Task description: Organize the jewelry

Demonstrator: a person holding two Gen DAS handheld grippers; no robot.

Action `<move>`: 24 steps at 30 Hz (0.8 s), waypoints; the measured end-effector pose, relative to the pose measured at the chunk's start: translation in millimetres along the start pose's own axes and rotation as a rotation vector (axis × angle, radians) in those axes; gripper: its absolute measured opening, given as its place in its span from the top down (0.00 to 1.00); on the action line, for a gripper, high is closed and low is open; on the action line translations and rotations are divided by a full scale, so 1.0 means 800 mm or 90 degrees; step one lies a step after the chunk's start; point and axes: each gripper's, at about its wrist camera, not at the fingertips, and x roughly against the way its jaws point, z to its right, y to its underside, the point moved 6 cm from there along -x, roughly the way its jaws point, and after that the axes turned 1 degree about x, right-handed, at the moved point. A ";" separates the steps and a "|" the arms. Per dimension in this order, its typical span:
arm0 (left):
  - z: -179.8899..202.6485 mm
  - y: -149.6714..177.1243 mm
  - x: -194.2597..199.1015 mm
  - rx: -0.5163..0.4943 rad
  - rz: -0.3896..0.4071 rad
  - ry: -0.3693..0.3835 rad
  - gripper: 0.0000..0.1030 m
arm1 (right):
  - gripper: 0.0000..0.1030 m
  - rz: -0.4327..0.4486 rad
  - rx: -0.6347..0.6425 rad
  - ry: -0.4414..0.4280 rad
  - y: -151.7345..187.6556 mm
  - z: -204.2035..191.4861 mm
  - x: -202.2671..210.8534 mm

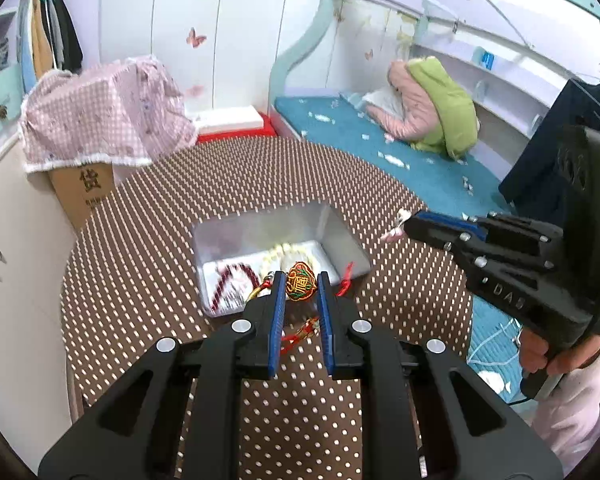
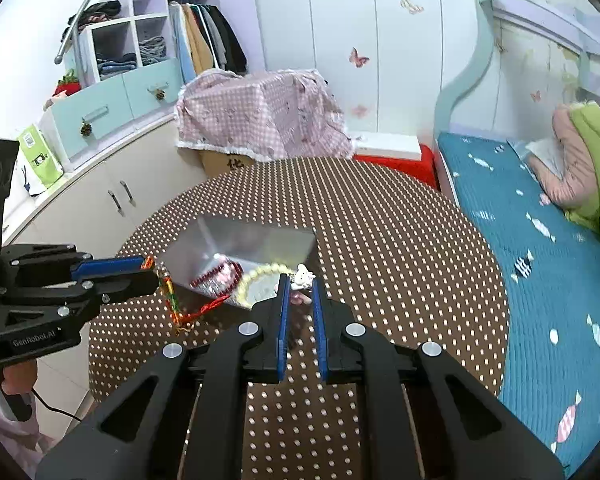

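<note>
Right tool (image 2: 300, 280) grips white charm (image 2: 302, 277) above clear box (image 2: 236, 244).

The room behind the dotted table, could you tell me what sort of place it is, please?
Most likely a bedroom: a bed with a teal candy-print cover, an open wardrobe of hanging clothes, and butterfly stickers on the wall.

Left wrist view: sits just behind the left gripper (image 1: 301, 280), looking forward along its two fingers and slanting down at the dotted table (image 1: 148, 240); close to the tabletop; the bed (image 1: 400, 152) fills its right side.
Right wrist view: sits just behind the right gripper (image 2: 300, 282), same downward slant, close above the table (image 2: 400, 248); cupboards and open shelves (image 2: 140, 32) fill its left side.
Shared ground: both views take in the clear box (image 1: 332, 228) (image 2: 204, 240) mid-table, the pink-checked cloth (image 1: 100, 116) (image 2: 260, 116) beyond it and the white wardrobe doors.
Cross-sight: each view catches the other gripper from the side.
</note>
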 end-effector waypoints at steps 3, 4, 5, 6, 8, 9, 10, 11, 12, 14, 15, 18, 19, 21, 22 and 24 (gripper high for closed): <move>-0.006 -0.016 0.014 0.000 0.026 -0.001 0.85 | 0.91 0.012 0.018 -0.007 -0.014 -0.012 0.000; -0.009 -0.021 0.017 0.000 0.031 -0.003 0.85 | 0.91 0.014 0.022 -0.010 -0.016 -0.015 -0.001; -0.011 -0.024 0.019 0.002 0.035 -0.005 0.85 | 0.91 0.016 0.029 -0.011 -0.019 -0.019 -0.002; -0.015 -0.029 0.020 0.006 0.041 -0.004 0.85 | 0.91 0.017 0.032 -0.012 -0.020 -0.021 -0.003; -0.021 -0.036 0.018 0.013 0.045 -0.003 0.84 | 0.90 0.017 0.035 -0.018 -0.024 -0.026 -0.008; -0.024 -0.038 0.015 0.018 0.044 -0.003 0.84 | 0.91 0.015 0.036 -0.021 -0.024 -0.028 -0.011; -0.028 -0.039 0.011 0.024 0.041 -0.004 0.84 | 0.90 0.010 0.037 -0.021 -0.024 -0.030 -0.016; -0.029 -0.039 0.008 0.027 0.040 -0.003 0.84 | 0.90 0.005 0.037 -0.021 -0.024 -0.031 -0.019; -0.033 -0.040 0.003 0.030 0.037 -0.002 0.84 | 0.90 0.001 0.038 -0.024 -0.023 -0.032 -0.023; -0.037 -0.040 -0.006 0.033 0.030 0.000 0.84 | 0.91 -0.008 0.036 -0.030 -0.021 -0.035 -0.030; -0.040 -0.040 -0.013 0.040 0.022 0.004 0.84 | 0.90 -0.012 0.036 -0.032 -0.020 -0.036 -0.032; -0.047 -0.038 -0.029 0.045 0.009 0.000 0.84 | 0.90 -0.022 0.038 -0.037 -0.019 -0.039 -0.039; -0.049 -0.036 -0.033 0.047 0.005 -0.006 0.84 | 0.90 -0.024 0.038 -0.037 -0.019 -0.040 -0.041; -0.054 -0.032 -0.041 0.054 -0.007 -0.005 0.84 | 0.89 -0.027 0.037 -0.035 -0.020 -0.039 -0.044; -0.056 -0.030 -0.043 0.058 -0.011 -0.005 0.84 | 0.89 -0.028 0.039 -0.034 -0.020 -0.039 -0.045; -0.062 -0.026 -0.045 0.063 -0.017 -0.010 0.71 | 0.84 -0.033 0.035 -0.032 -0.018 -0.037 -0.047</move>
